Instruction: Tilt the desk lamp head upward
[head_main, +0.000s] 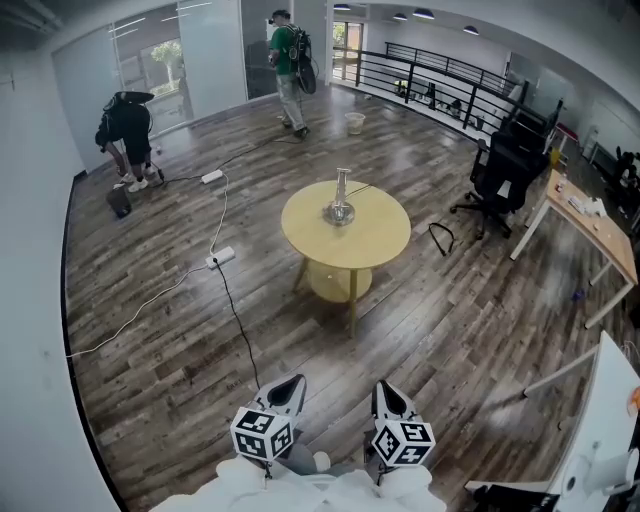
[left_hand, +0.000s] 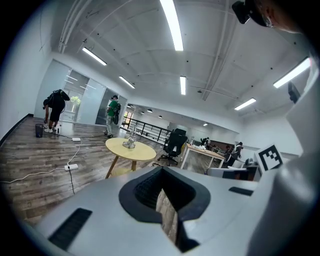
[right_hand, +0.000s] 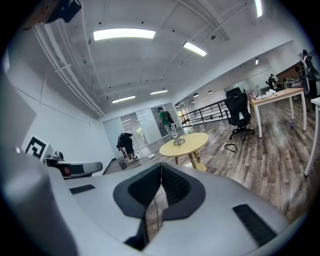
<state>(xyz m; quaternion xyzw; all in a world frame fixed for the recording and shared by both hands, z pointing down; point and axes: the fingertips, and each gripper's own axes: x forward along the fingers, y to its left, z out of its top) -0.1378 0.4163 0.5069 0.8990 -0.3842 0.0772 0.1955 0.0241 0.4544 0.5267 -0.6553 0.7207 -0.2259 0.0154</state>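
A small silver desk lamp (head_main: 340, 205) stands on a round yellow table (head_main: 375, 245) in the middle of the room, its stem upright and its cord trailing off the far side. The same lamp (left_hand: 131, 141) shows far off in the left gripper view, and the lamp (right_hand: 176, 137) likewise in the right gripper view. My left gripper (head_main: 290, 388) and right gripper (head_main: 388, 396) are held close to my body at the bottom of the head view, far from the table. Both are shut with nothing between the jaws.
A black office chair (head_main: 505, 170) and a wooden desk (head_main: 590, 225) stand to the right. A white power strip (head_main: 221, 257) and cables lie on the wood floor left of the table. Two people (head_main: 128, 135) (head_main: 289, 60) are at the back. A white object (head_main: 610, 440) sits at lower right.
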